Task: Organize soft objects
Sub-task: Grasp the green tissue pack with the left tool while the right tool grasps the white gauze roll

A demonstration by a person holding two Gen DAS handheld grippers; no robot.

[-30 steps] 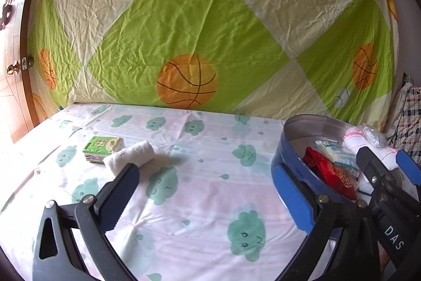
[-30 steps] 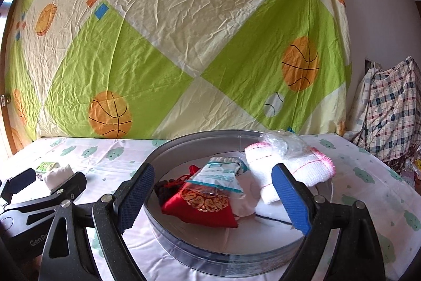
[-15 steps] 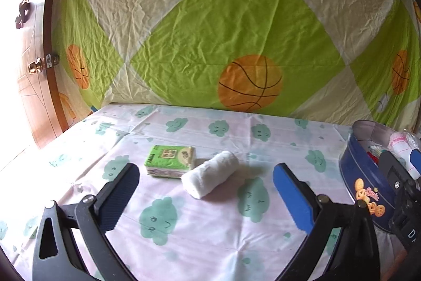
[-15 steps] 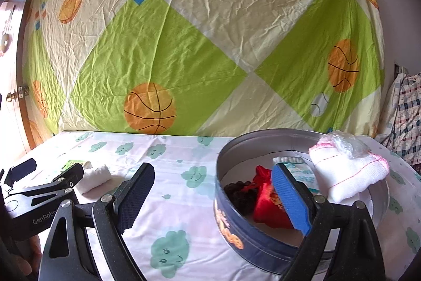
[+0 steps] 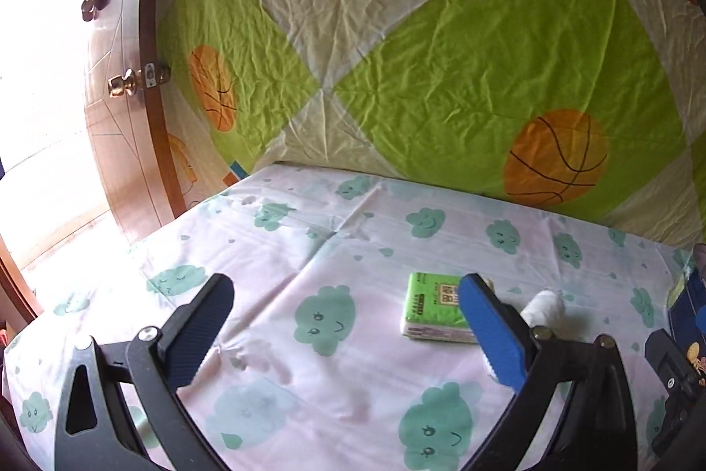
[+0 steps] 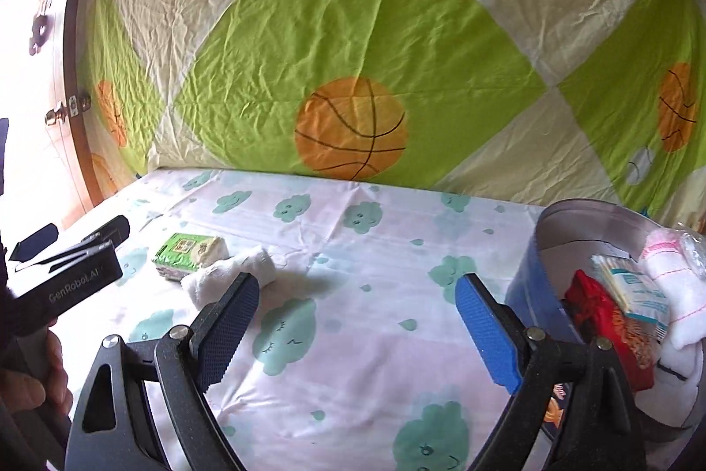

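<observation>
At the far left of the right wrist view, a hand (image 6: 31,378) grips the handle of the left gripper (image 6: 66,239), which hangs over the near-left part of the bed (image 6: 353,250); its own view shows its jaws spread wide with nothing between them but the cloud-print sheet. Ahead of that gripper and toward its right finger lies a green tissue pack (image 5: 430,305), flat on the sheet, and just right of the pack a rolled white towel (image 5: 545,305) shows beyond the blue pad, partly hidden by it. From the right gripper (image 6: 357,327) the same two things lie ahead and to the left: the tissue pack (image 6: 189,250) farther out, the towel (image 6: 234,272) touching it on the near side, its end just behind the tip of this gripper's left finger. The right gripper also stands wide open and holds nothing, with bare sheet between its pads. To its right, just past the blue pad, stands a round blue tin (image 6: 534,281), lid off, holding a red embroidered pouch (image 6: 609,321), a clear packet of cotton swabs (image 6: 635,290) and a folded white cloth with pink edging (image 6: 675,272), heaped against one another.
</observation>
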